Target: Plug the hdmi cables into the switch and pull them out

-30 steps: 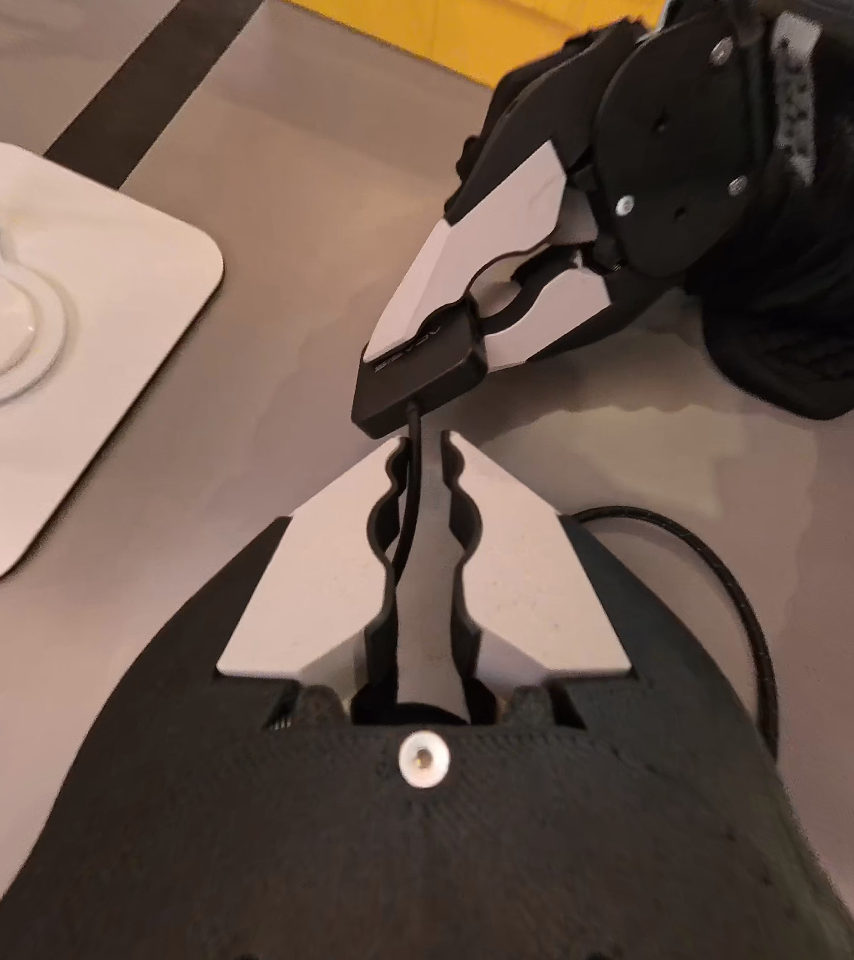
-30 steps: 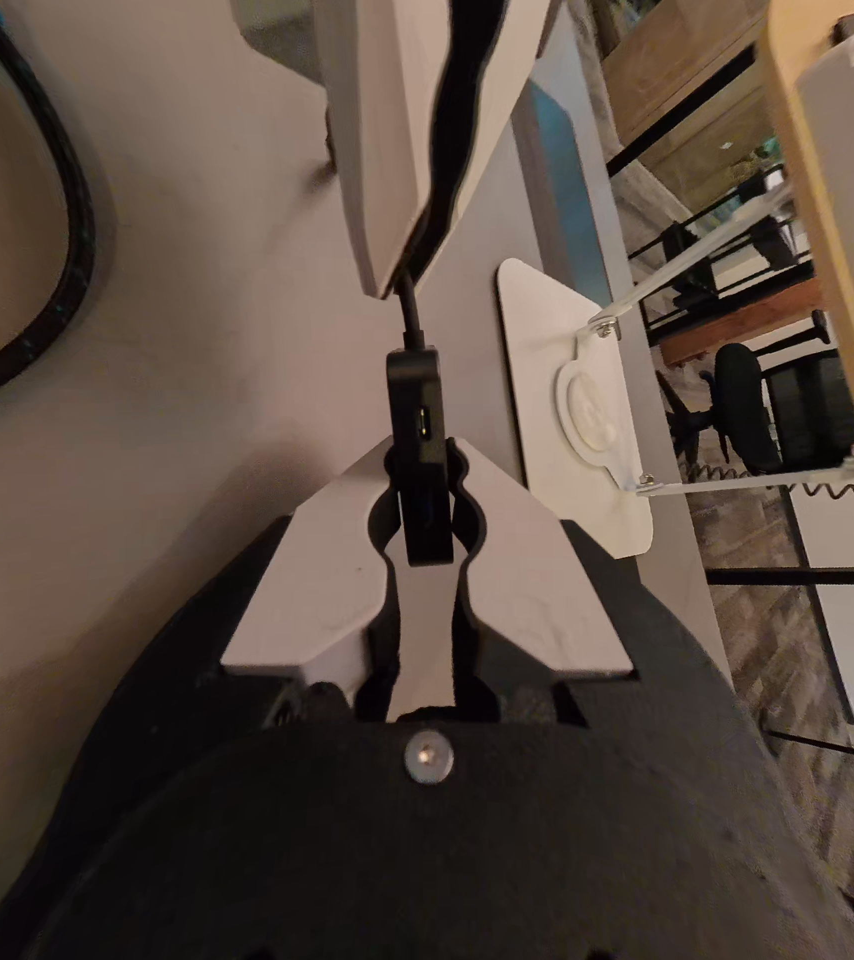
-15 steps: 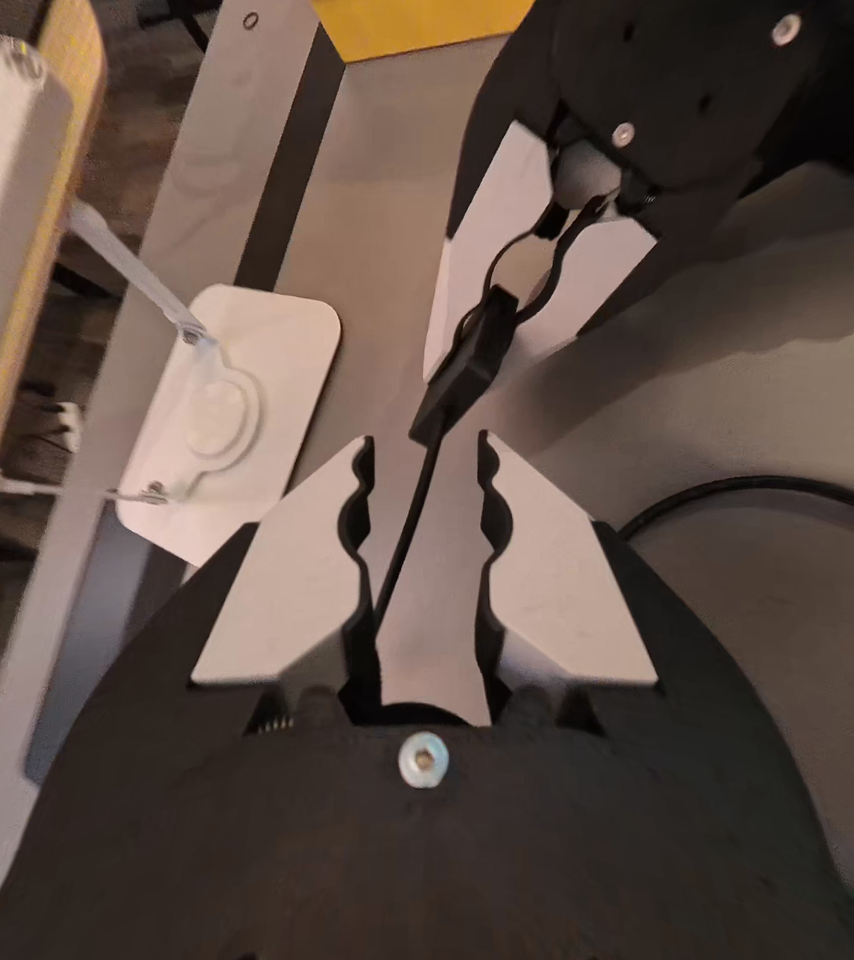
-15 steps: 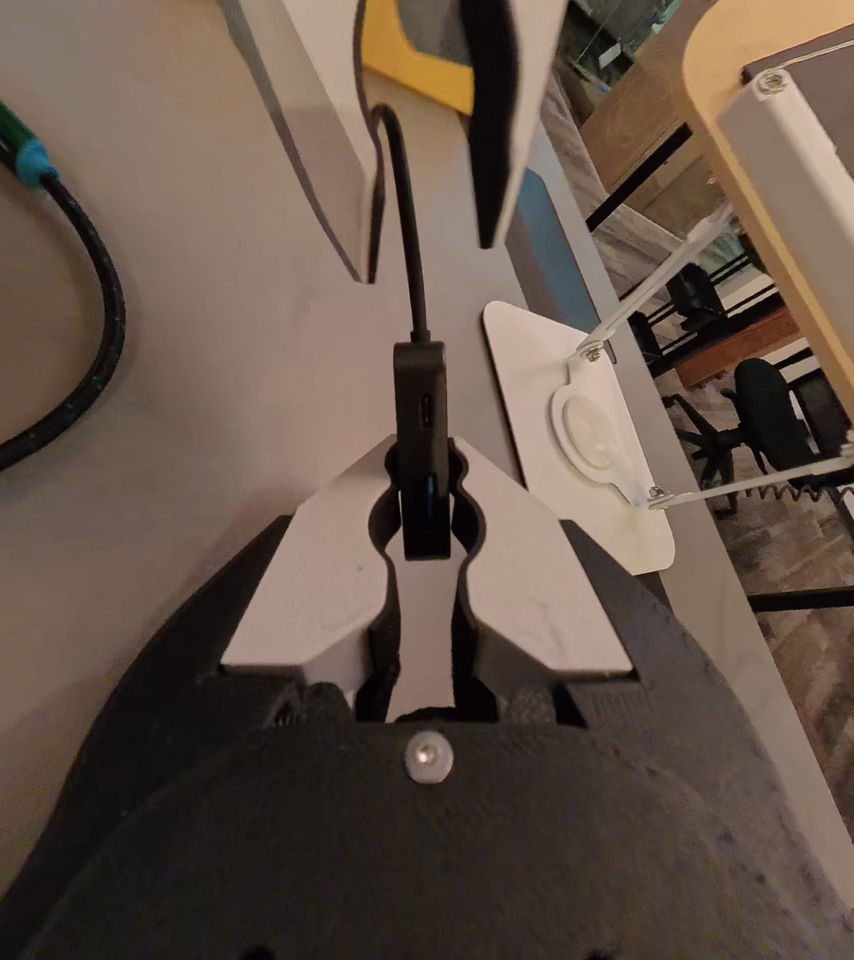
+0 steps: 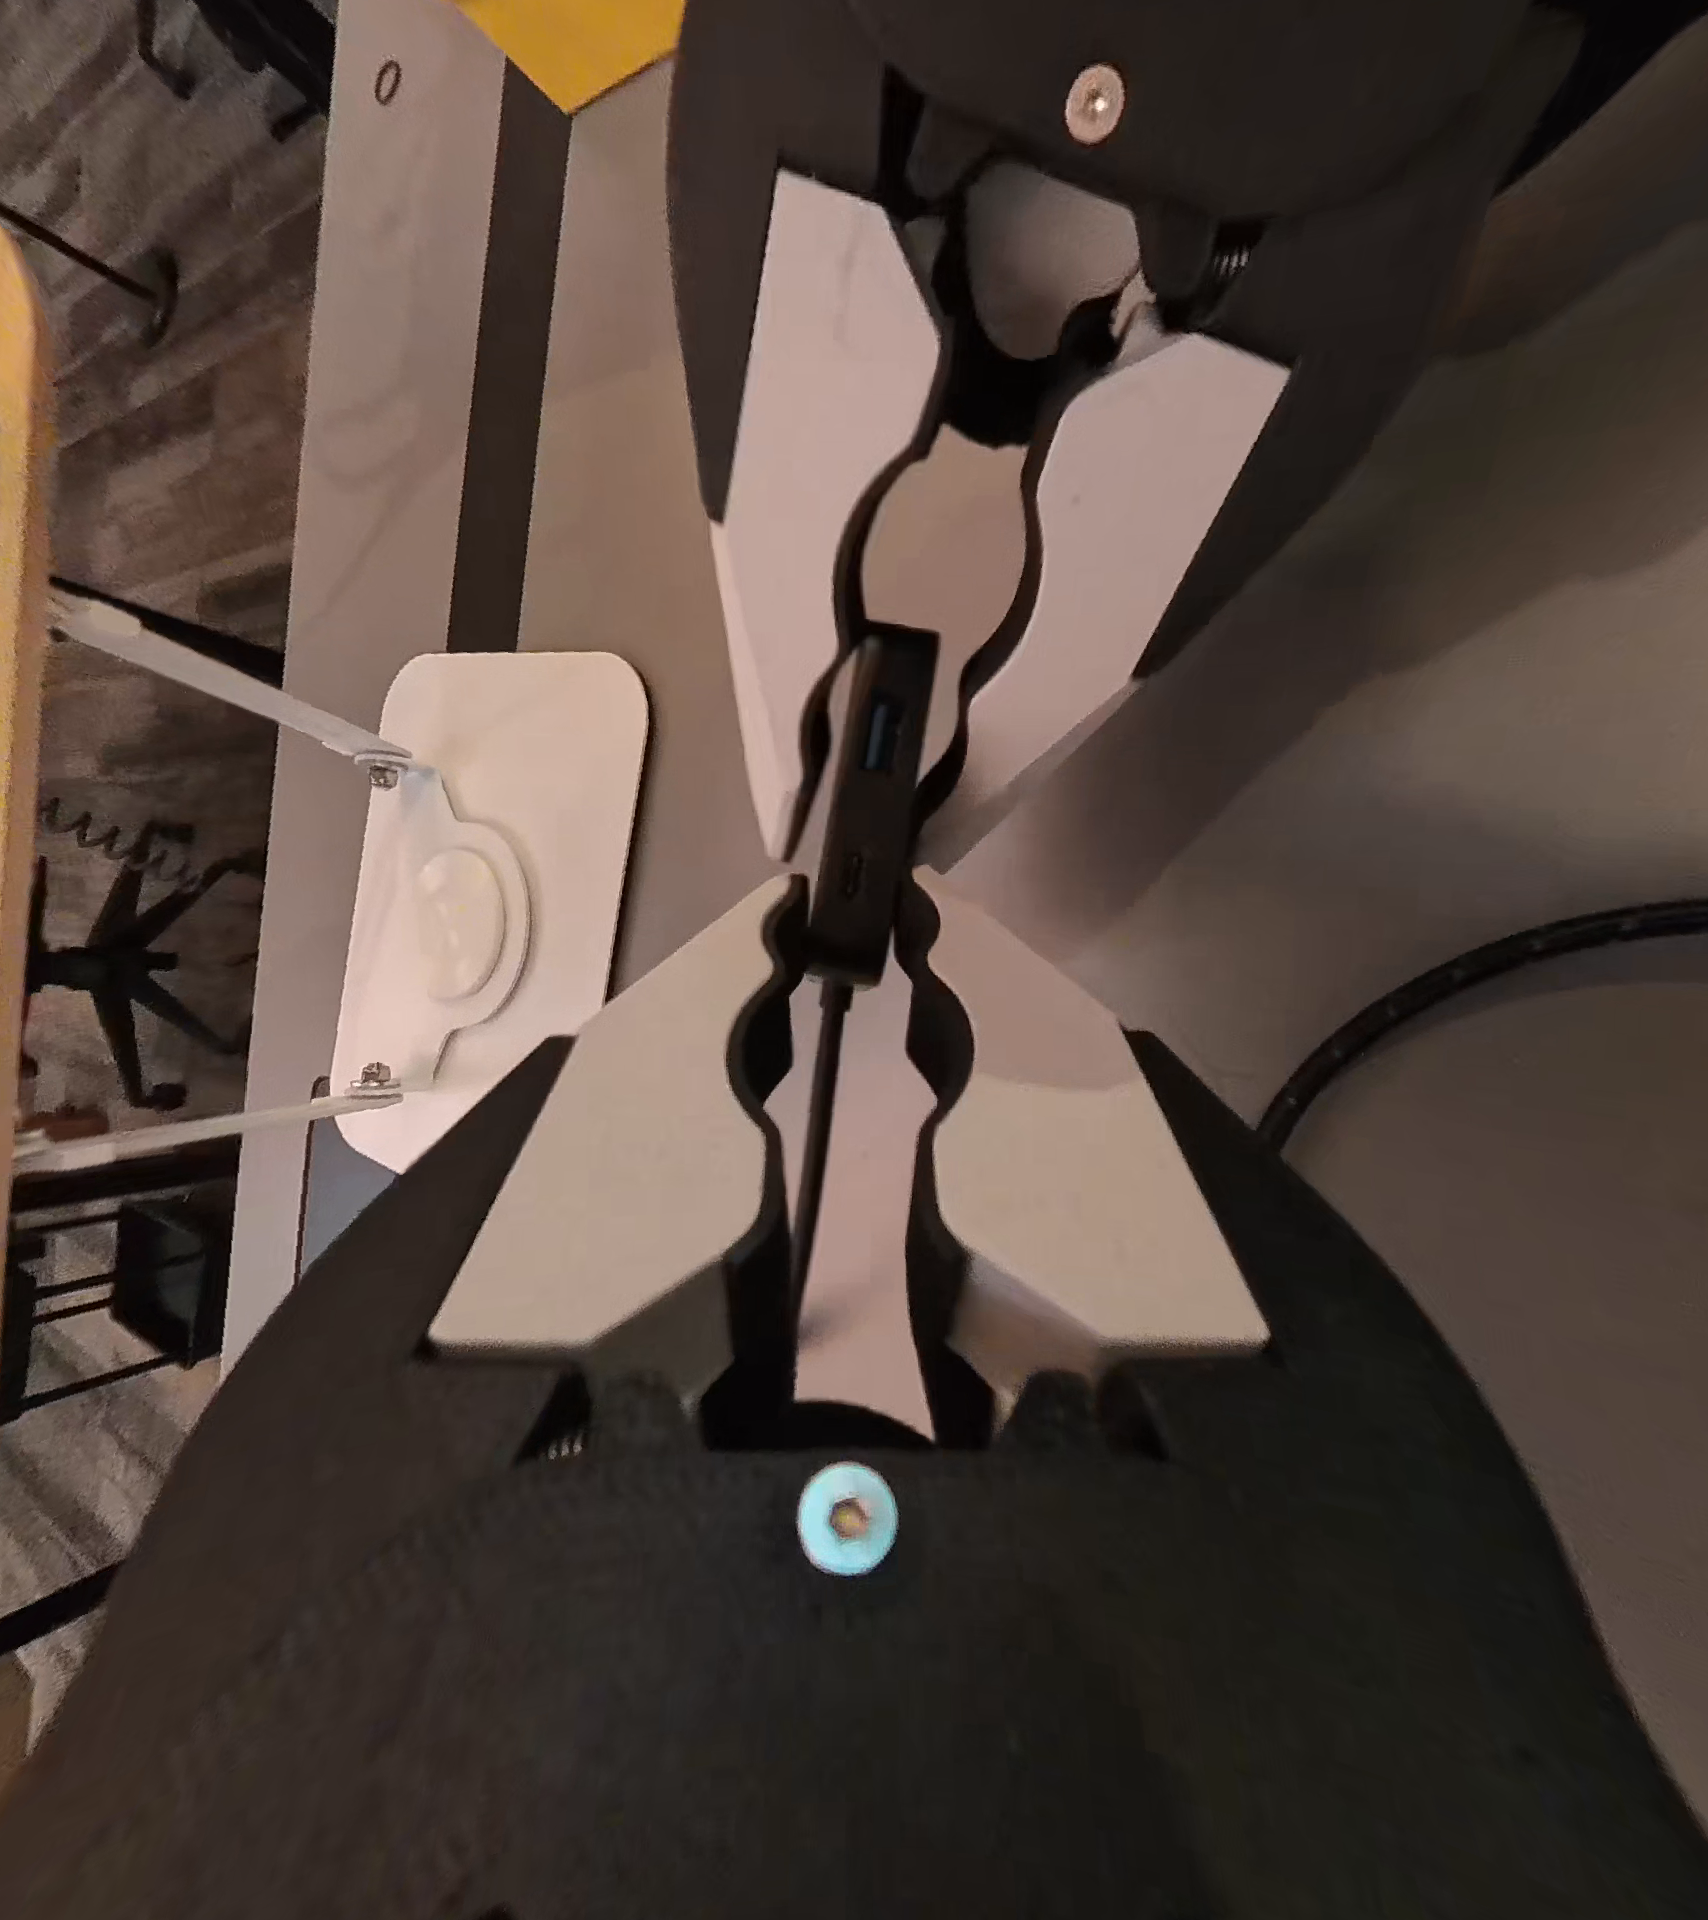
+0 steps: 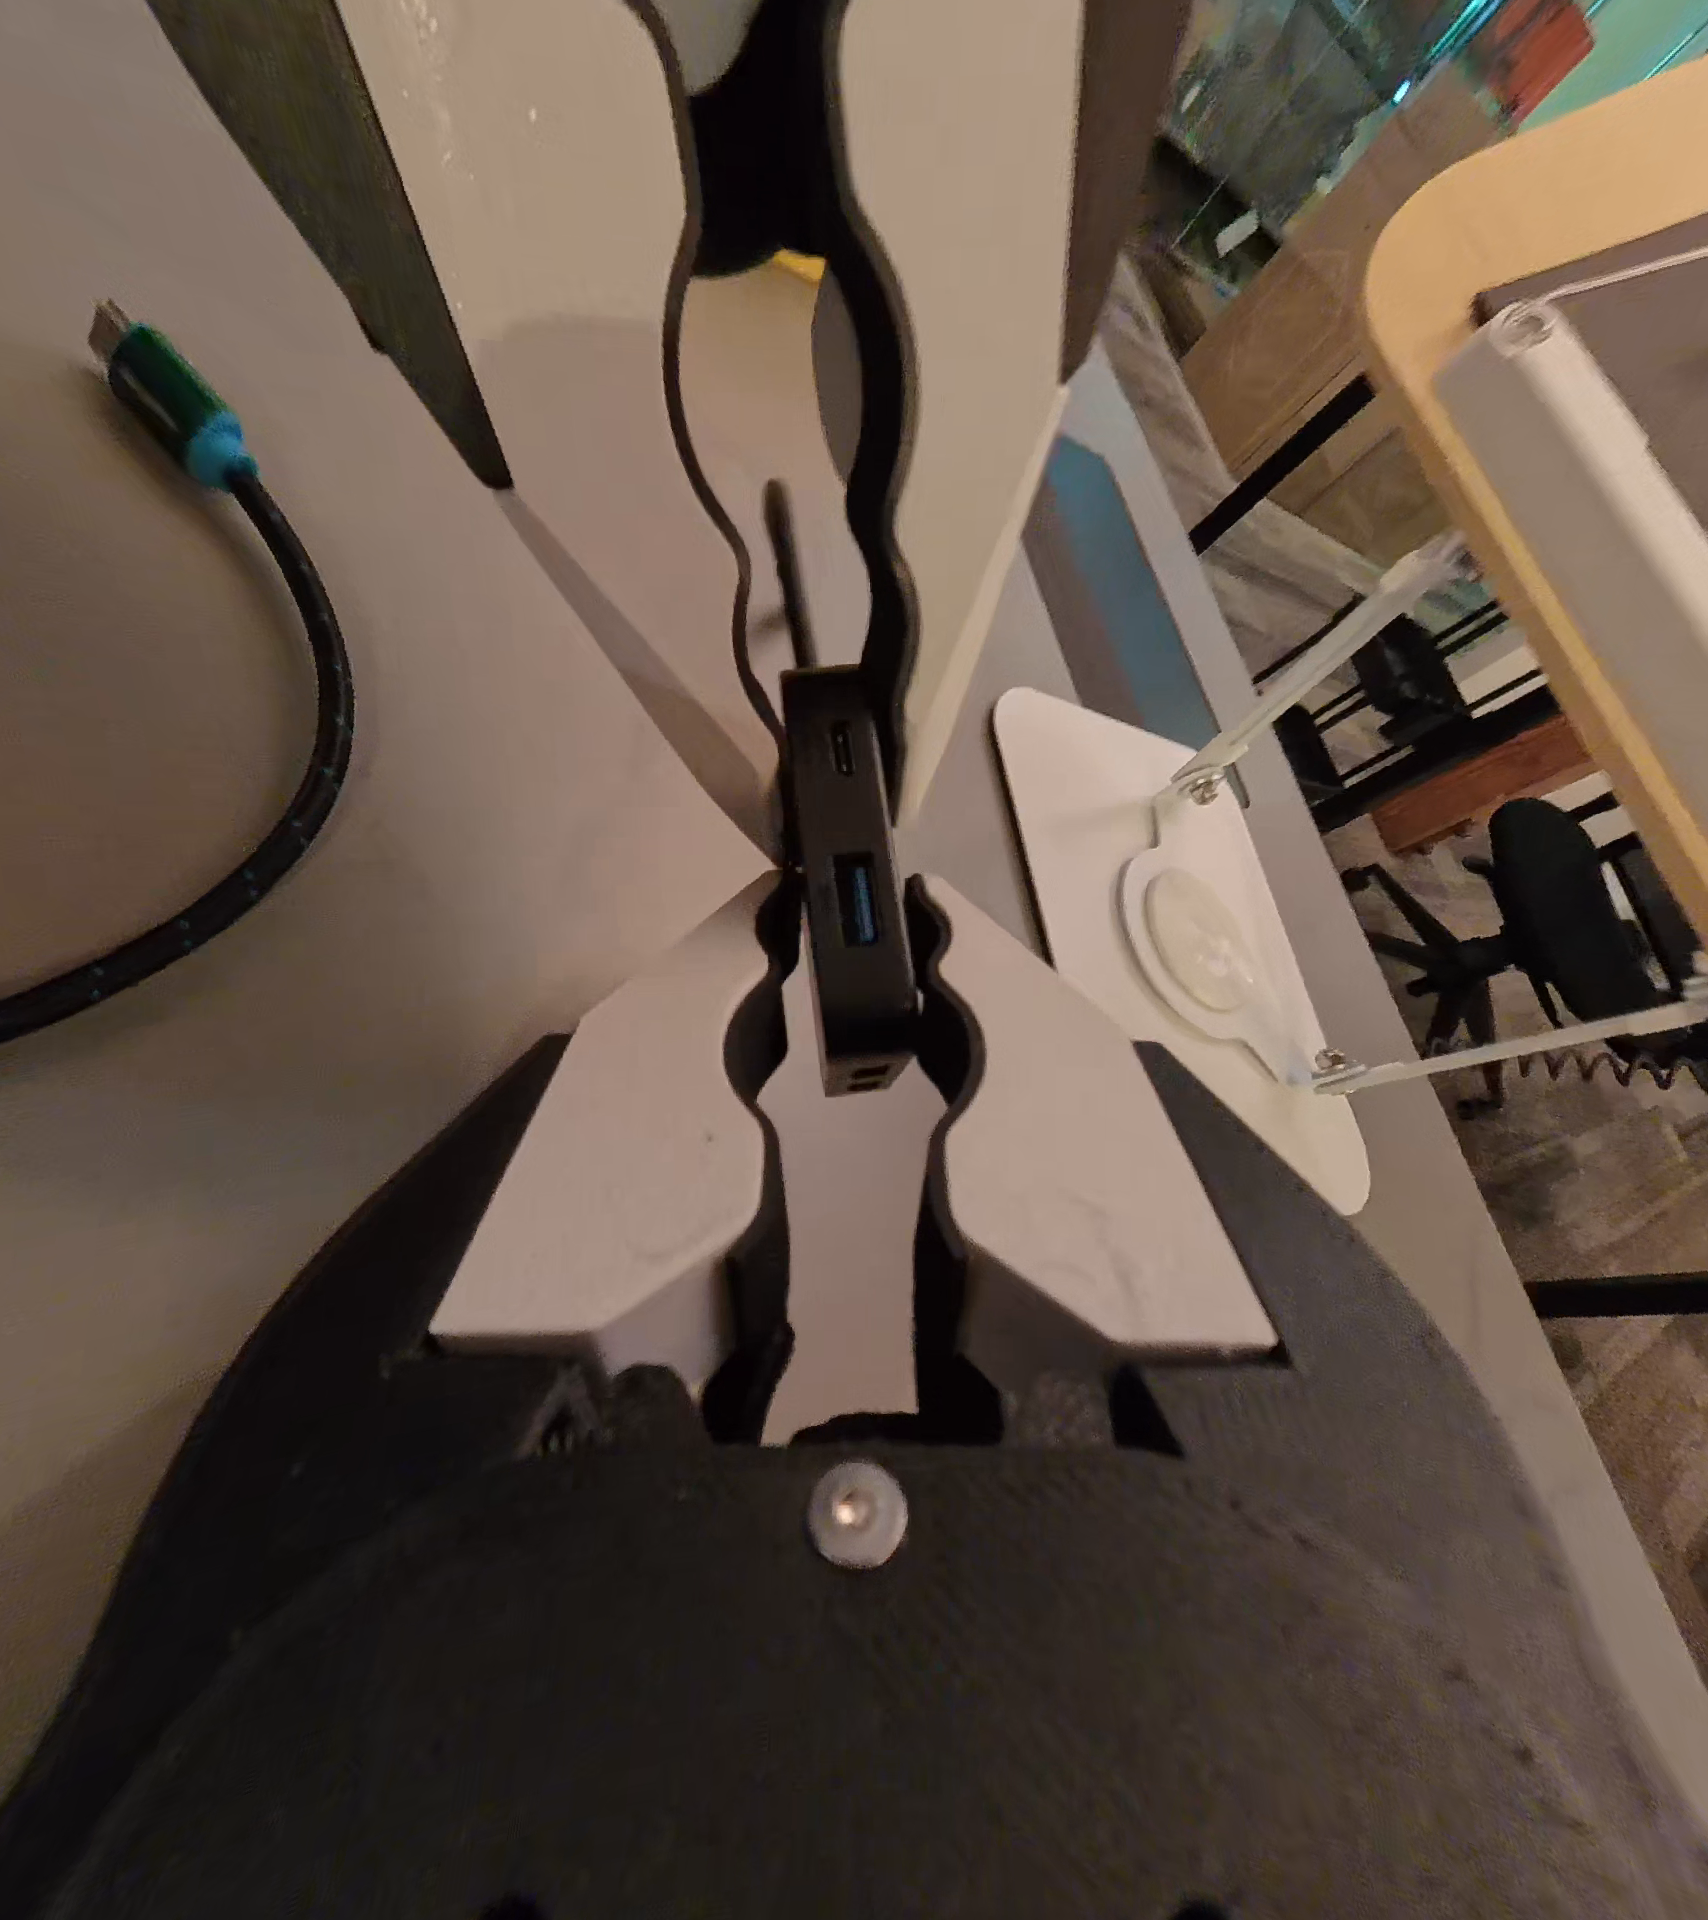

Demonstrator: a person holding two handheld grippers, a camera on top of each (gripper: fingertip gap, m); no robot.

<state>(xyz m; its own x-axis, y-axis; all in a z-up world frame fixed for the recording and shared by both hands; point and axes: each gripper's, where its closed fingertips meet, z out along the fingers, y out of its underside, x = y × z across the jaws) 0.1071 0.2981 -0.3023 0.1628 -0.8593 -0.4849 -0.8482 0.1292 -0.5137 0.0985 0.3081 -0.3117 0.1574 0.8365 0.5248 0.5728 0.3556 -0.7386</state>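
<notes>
The switch (image 5: 876, 748) is a small black box with ports on its edge and a thin black lead. It hangs above the grey table between my two grippers, which face each other tip to tip. My right gripper (image 6: 850, 888) is shut on one end of the switch (image 6: 855, 977). My left gripper (image 5: 852, 896) is closed on the other end, where the thin lead (image 5: 819, 1122) comes out and runs back between its fingers. A black braided HDMI cable (image 6: 310, 727) with a green and blue plug (image 6: 175, 405) lies loose on the table; part of it also shows in the left wrist view (image 5: 1452, 987).
A white plate with a clear stand (image 5: 497, 883) sits by the table's edge, also in the right wrist view (image 6: 1193, 914). Beyond the edge are a wooden desk (image 6: 1556, 416), an office chair (image 6: 1556, 914) and the floor. The grippers are tip to tip, or close to it.
My left gripper has moved forward along the thin lead and narrowed onto the switch's end. The right gripper has kept hold of the switch and turned it edge-on.
</notes>
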